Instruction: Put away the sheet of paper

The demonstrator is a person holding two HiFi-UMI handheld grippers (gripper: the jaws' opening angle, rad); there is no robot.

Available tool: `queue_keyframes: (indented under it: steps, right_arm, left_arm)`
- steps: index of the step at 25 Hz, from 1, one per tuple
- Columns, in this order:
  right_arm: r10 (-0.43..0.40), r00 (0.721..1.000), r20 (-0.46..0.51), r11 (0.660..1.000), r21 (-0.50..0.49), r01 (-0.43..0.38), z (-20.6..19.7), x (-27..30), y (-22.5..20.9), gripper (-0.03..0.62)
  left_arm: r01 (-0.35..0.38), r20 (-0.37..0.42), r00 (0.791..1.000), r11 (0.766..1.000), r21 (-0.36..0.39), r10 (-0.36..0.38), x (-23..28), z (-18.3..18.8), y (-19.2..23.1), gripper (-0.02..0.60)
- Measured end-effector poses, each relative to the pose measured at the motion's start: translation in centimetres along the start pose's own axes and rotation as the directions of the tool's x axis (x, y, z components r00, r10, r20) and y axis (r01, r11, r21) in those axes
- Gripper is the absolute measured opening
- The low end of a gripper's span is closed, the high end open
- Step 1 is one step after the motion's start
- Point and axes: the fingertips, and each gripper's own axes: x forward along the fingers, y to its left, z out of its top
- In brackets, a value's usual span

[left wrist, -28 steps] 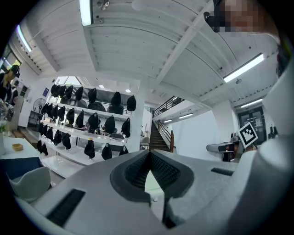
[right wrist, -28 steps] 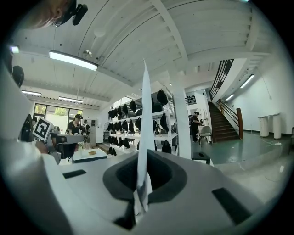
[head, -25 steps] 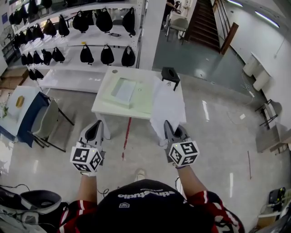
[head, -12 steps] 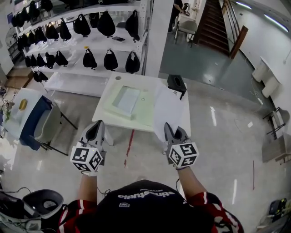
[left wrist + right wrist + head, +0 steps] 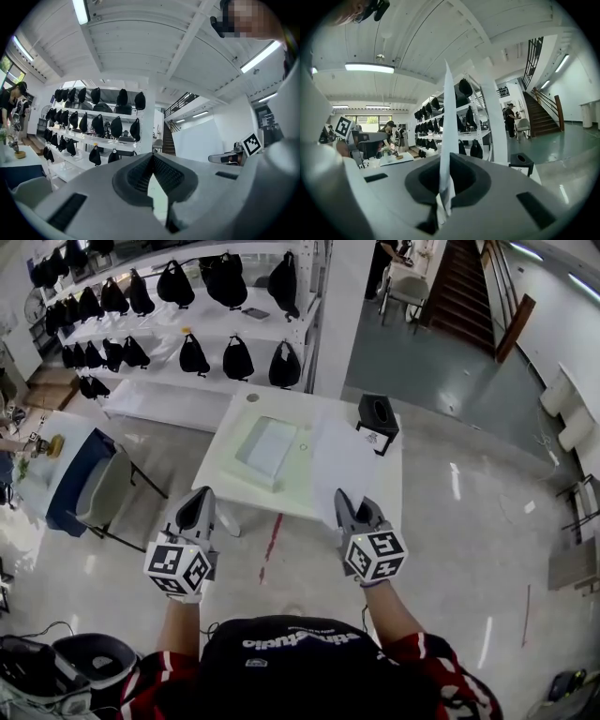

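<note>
Right gripper point(image 5: 343, 500) out front, jaws clamped shut on the near edge of the sheet of paper point(image 5: 349, 460). The sheet runs forward from the jaws over the right-hand part of the white bench point(image 5: 246, 413). In the right gripper view it stands edge-on, a thin white blade rising out of the jaws.

Left gripper point(image 5: 201, 501) sits level beside it, well apart. Its jaws are closed tip to tip with nothing between them, only a sliver of bench showing through the gap behind the tips.

Now the room to move. There is open pale floor point(image 5: 450, 549) on the bench's near side and out to the right. A red line point(image 5: 270, 542) runs along the floor between the two grippers. On the left, a chair point(image 5: 105, 495) and a blue-sided table point(image 5: 70, 486) crowd that flank. Past the far edge stand shelves point(image 5: 202, 326) hung with black bags. A black box point(image 5: 378, 412) sits at the bench's far right corner, just beyond the sheet. To the sheet's left lies a pale green mat point(image 5: 302, 465) carrying a shallow tray point(image 5: 266, 446).

The tricky bit is white on white: the sheet's far and right edges melt into the benchtop. I cannot tell whether it rests there or hangs above. In the left gripper view the gripper's own body fills the lower half and hides most of the bench.
</note>
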Motion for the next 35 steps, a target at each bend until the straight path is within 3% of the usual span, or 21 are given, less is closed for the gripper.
queue_keyframes:
  steps: [11, 24, 35]
  right_arm:
    - [-0.030, 0.999, -0.027, 0.999, 0.029, 0.031, -0.7, 3.1, -1.1, 0.003]
    - [-0.102, 0.994, -0.040, 0.995, 0.001, 0.102, 0.9, 13.1, 1.7, 0.003]
    - [-0.161, 0.983, -0.092, 0.987, -0.035, 0.158, -0.3, 18.8, 2.5, 0.003]
  left_arm:
    - [0.020, -0.023, 1.000, 1.000, -0.007, -0.020, 3.5, -1.3, 2.3, 0.003]
    - [0.125, -0.010, 0.992, 0.992, -0.009, -0.125, 10.7, -0.6, 11.9, 0.003]
    - [0.193, 0.001, 0.981, 0.981, -0.026, -0.193, 13.7, -1.6, 16.2, 0.003]
